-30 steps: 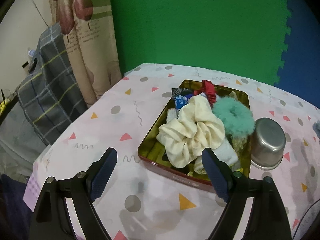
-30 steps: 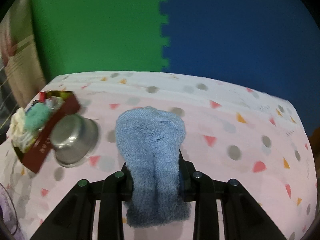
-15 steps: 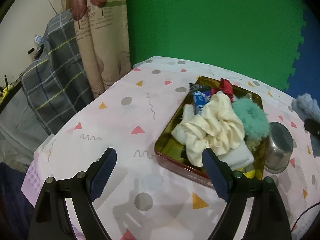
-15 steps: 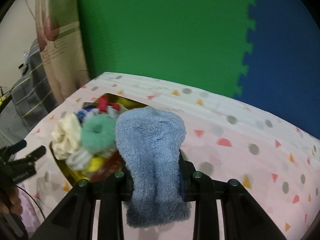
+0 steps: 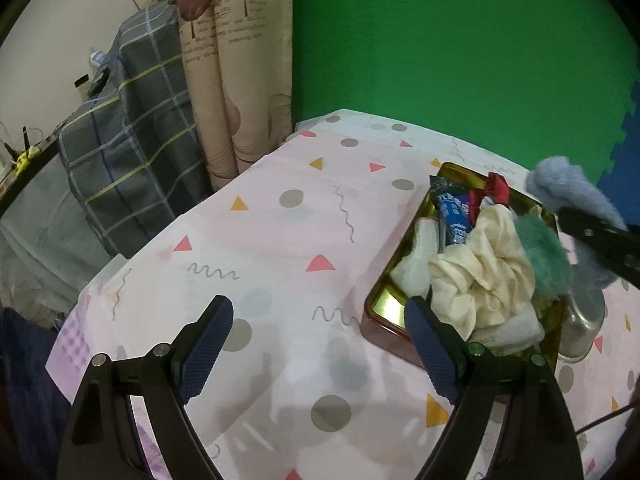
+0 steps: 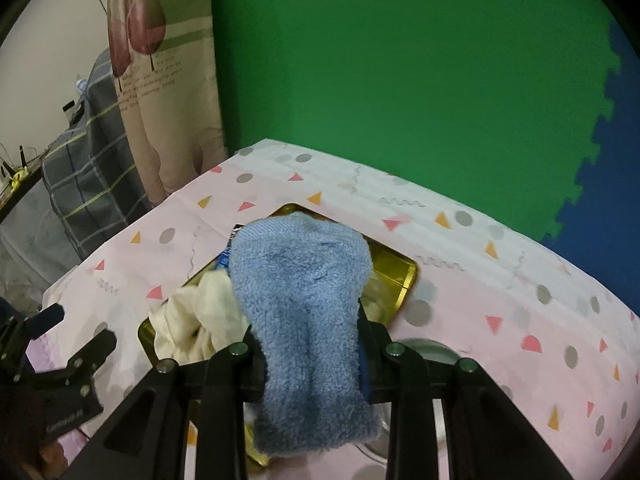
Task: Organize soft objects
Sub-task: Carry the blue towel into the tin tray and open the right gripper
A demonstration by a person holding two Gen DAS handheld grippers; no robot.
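1. The right tool (image 6: 308, 344) was clamped on a fluffy blue sock (image 6: 300, 292), which stood up out of the jaws and hung above the gold tin (image 5: 386, 306) on the bench (image 5: 280, 240).
2. The left tool (image 5: 316, 344) stood wide open with nothing between its jaws, low over the bare bench just beside the tin's near corner.
3. The tin looked already heaped: a cream scrunchie (image 5: 486, 276), a teal fuzzy scrunchie (image 5: 546, 256), a white folded cloth (image 5: 516, 328), a red piece (image 5: 496, 190) and a blue packet (image 5: 452, 212) crowded it.
4. Risk, as I judged it: dropped on top of the heap, the sock could slide off over the rim onto the bench, since the pile was domed and the fabric slippery.
5. Second risk: the sock's lower end draped below the jaws, so it might snag on a pad at release and drag out.
6. Third risk: a steel bowl (image 5: 580, 332) sat touching the tin's right side, and a low pass of the right tool could knock it.
7. Count: one tin, one steel bowl, one blue sock, two scrunchies, one white cloth, one red piece, one blue packet, two tools. Smaller things deeper in the tin I could not make out.
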